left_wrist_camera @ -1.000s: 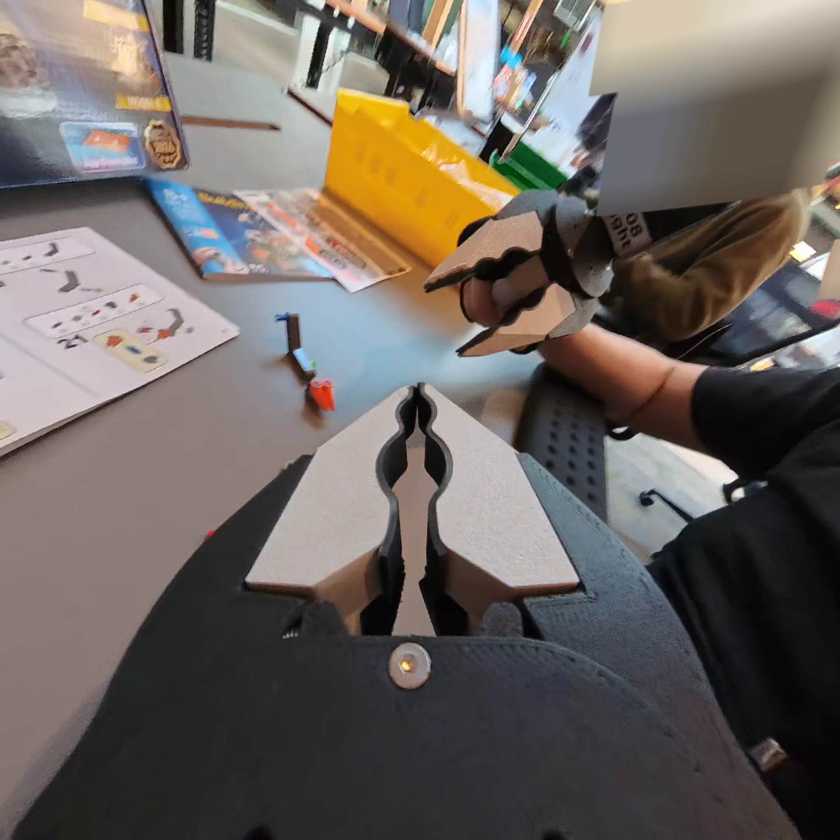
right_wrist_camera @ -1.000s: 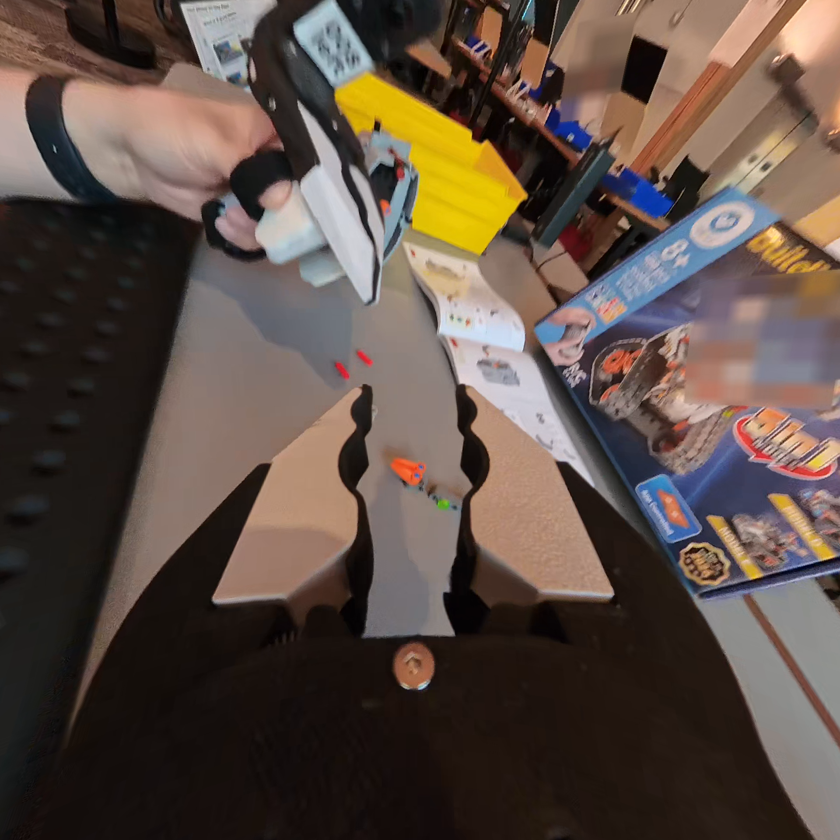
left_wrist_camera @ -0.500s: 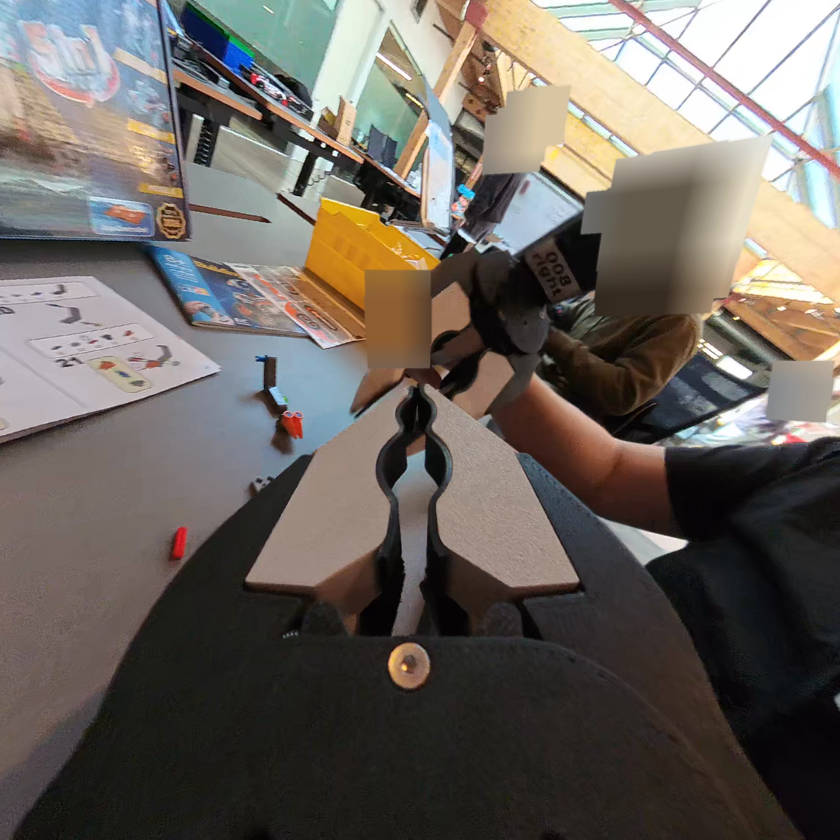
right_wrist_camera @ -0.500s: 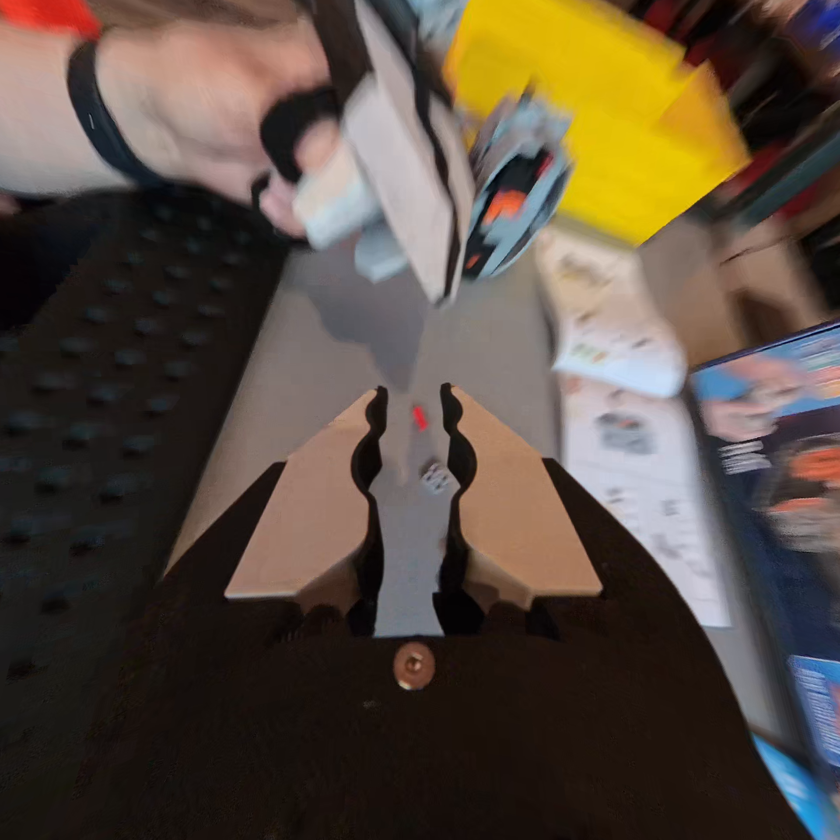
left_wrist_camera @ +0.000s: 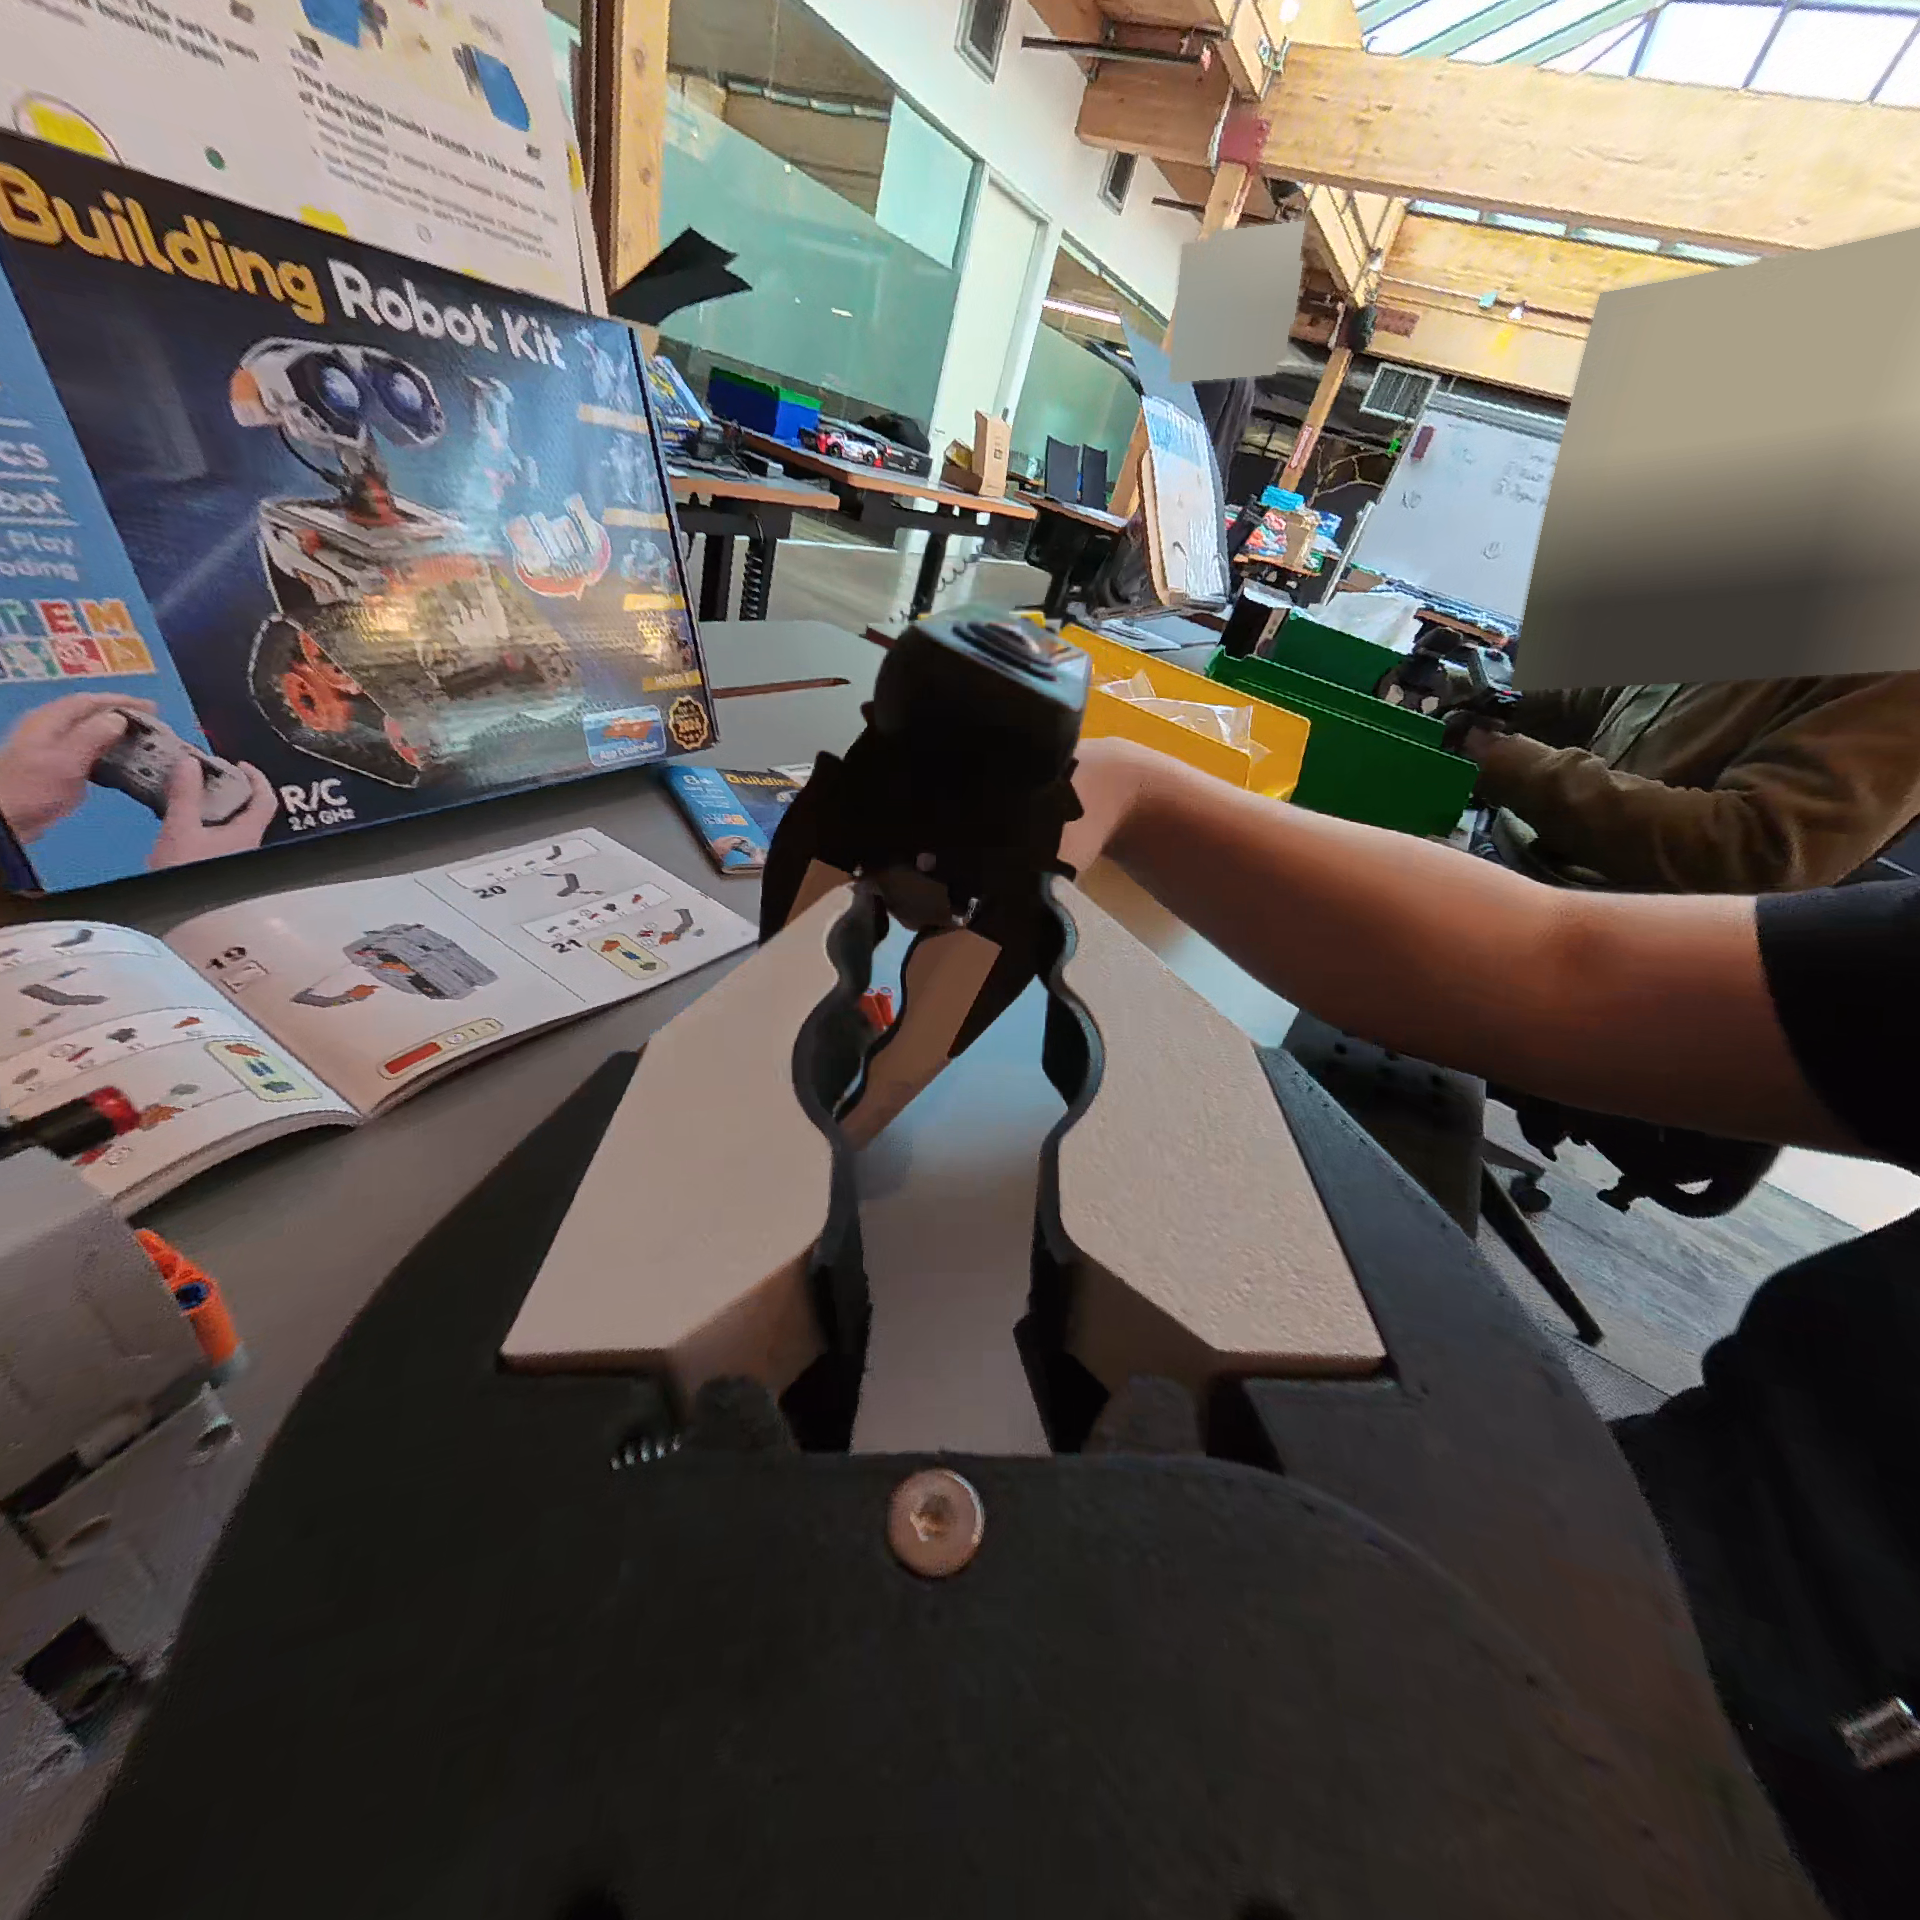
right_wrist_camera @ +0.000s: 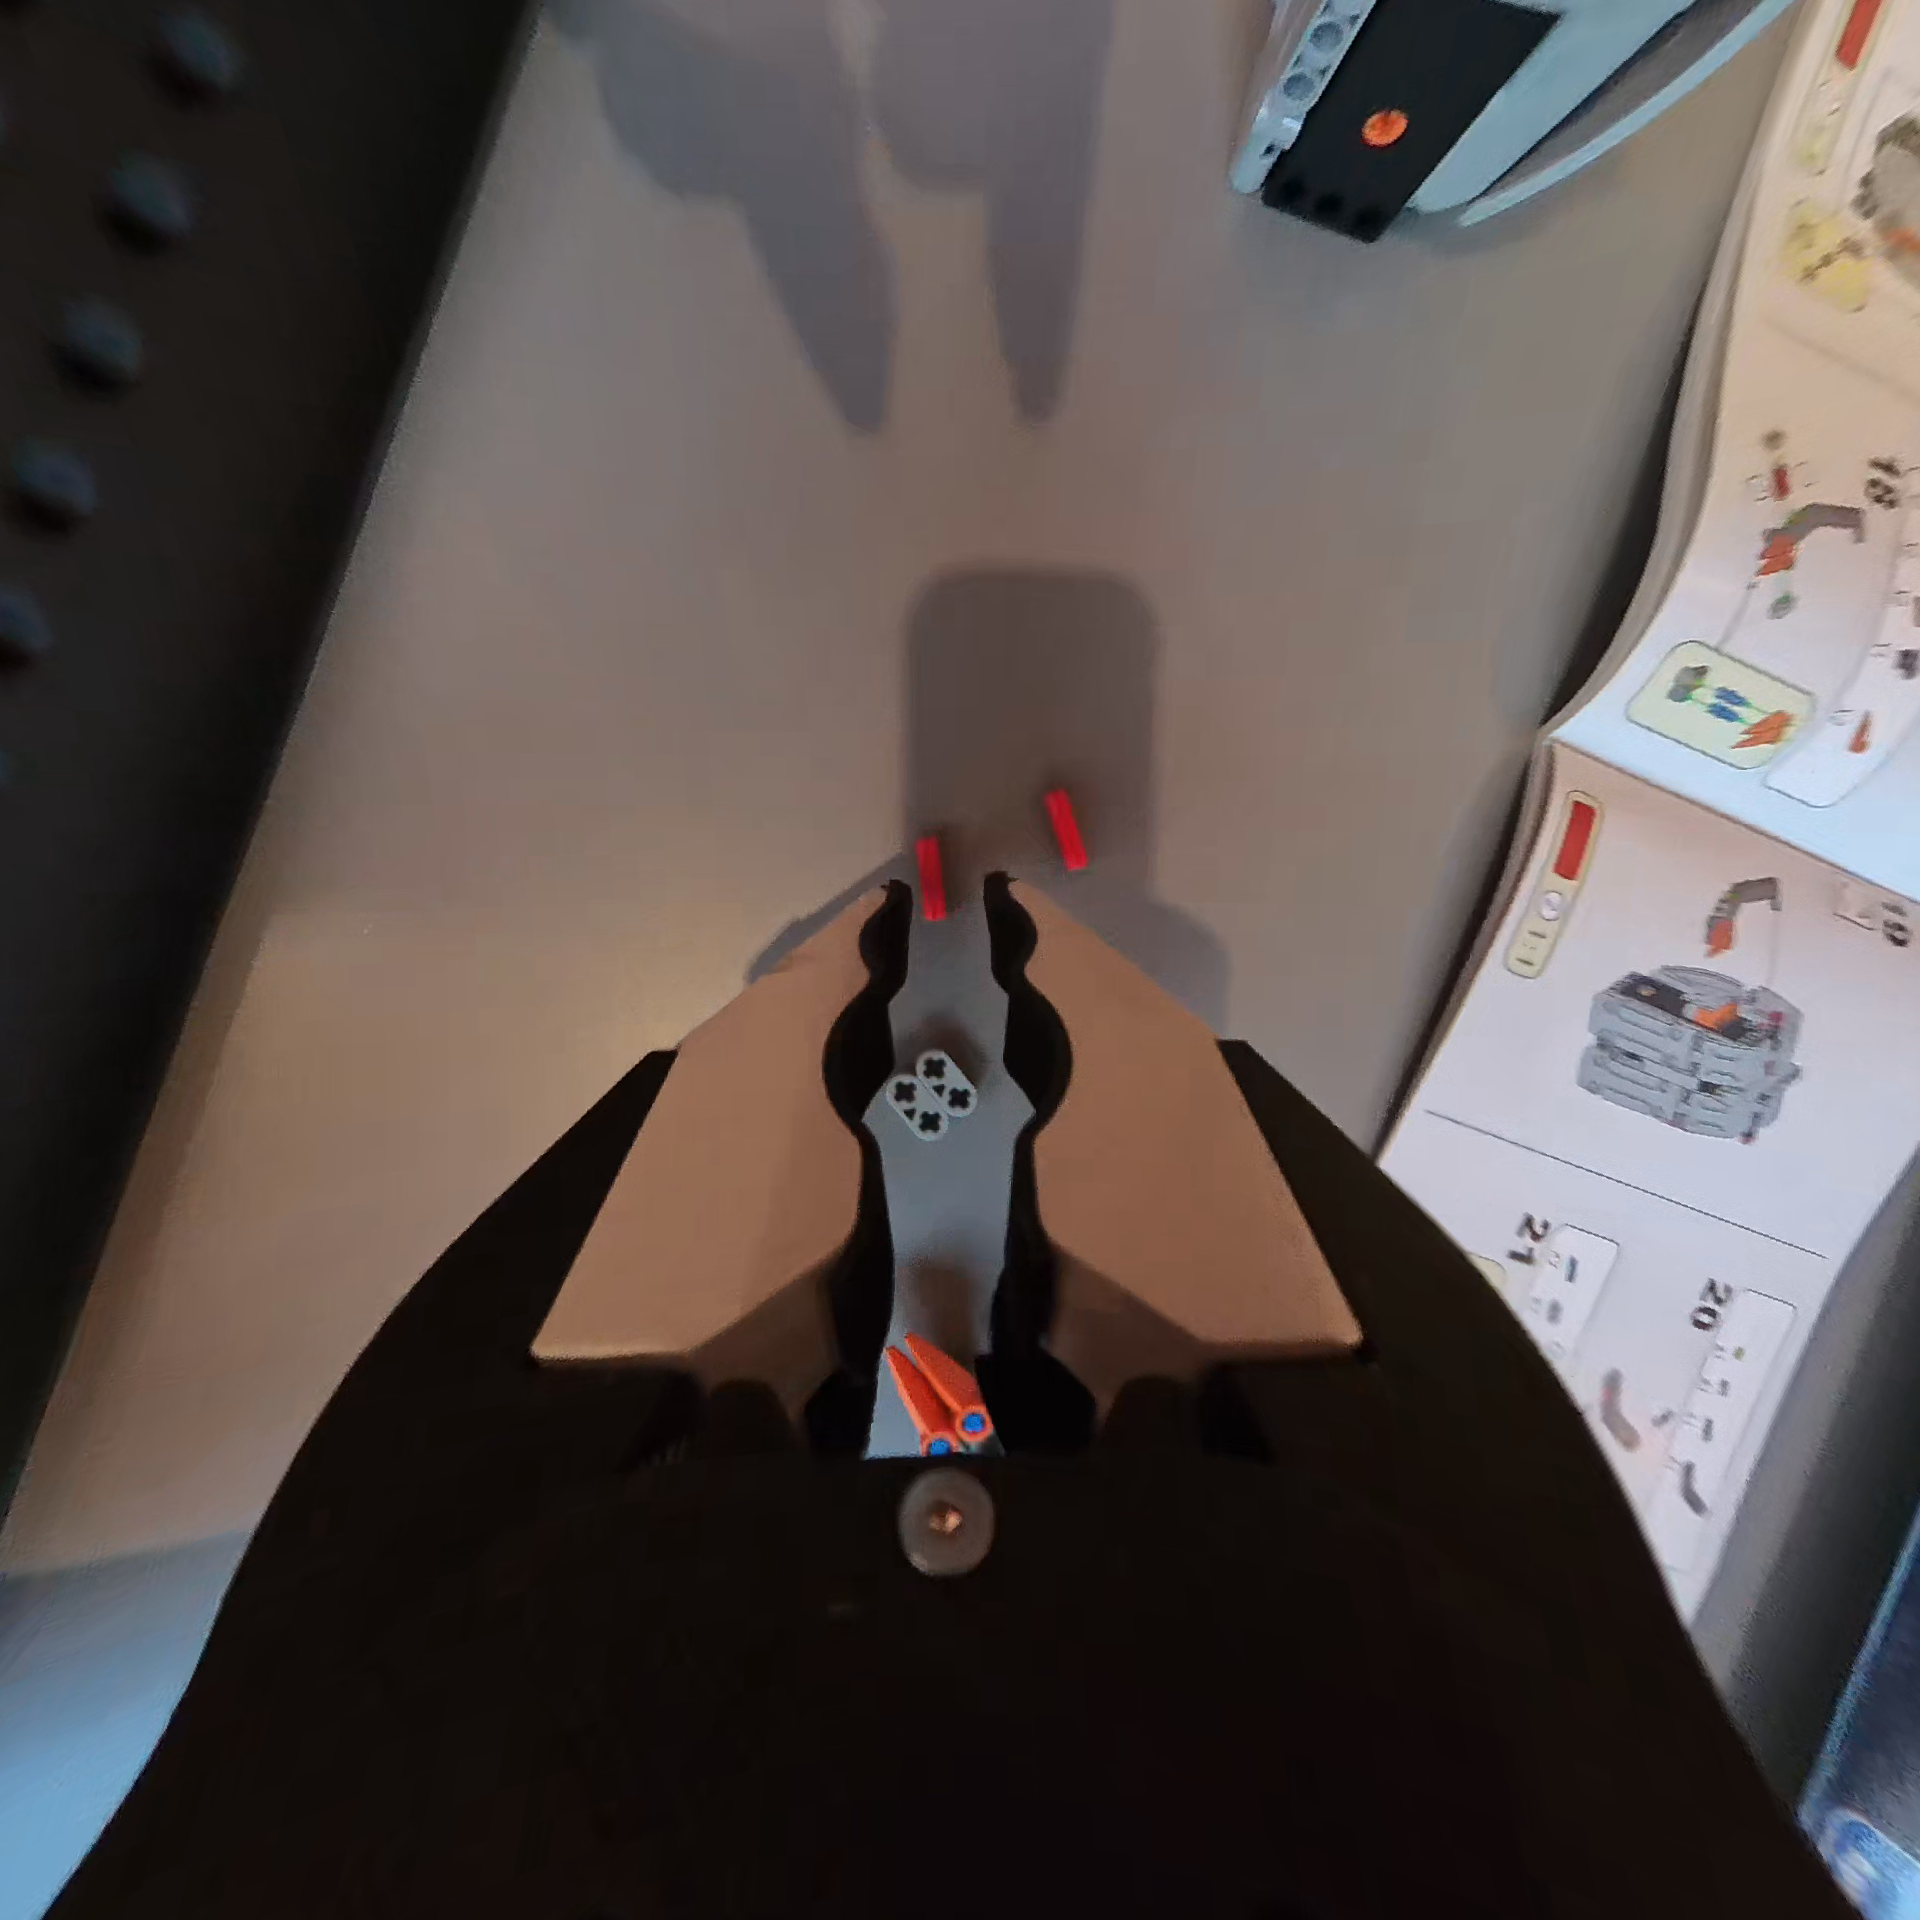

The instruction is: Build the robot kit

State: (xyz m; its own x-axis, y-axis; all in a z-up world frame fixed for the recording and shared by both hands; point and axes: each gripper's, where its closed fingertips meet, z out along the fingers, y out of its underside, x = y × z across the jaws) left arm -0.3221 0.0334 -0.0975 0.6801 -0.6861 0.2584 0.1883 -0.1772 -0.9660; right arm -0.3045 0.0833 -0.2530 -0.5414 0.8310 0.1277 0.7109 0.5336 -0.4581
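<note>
My right gripper (right_wrist_camera: 943,891) points down at the grey table (right_wrist_camera: 582,727). It is open, with its jaws narrowly apart on either side of a small red pin (right_wrist_camera: 930,878). A second red pin (right_wrist_camera: 1065,828) lies just right of the tips. Two small grey connectors (right_wrist_camera: 932,1093) and an orange piece (right_wrist_camera: 940,1397) lie under the fingers. My left gripper (left_wrist_camera: 945,902) is open and empty above the table. It faces the right gripper (left_wrist_camera: 914,1070). A grey block model (left_wrist_camera: 83,1403) stands at its left and also shows in the right wrist view (right_wrist_camera: 1455,94).
An open instruction booklet (left_wrist_camera: 364,997) (right_wrist_camera: 1714,987) lies beside the work spot. A blue kit box (left_wrist_camera: 343,540) stands behind it. A yellow bin (left_wrist_camera: 1184,717) and a green bin (left_wrist_camera: 1351,748) are farther back. A black perforated chair (right_wrist_camera: 104,416) is at the table edge. Some 15 centimetres of space lies between my two pairs of fingers. From my right tips it is roughly 10 centimetres to the orange piece (right_wrist_camera: 940,1397); from my left, 20 centimetres.
My left gripper has let go of the grey model, which now stands on the table, and has opened. My right gripper has tipped down to the table, its jaws closer together, around a red pin.
</note>
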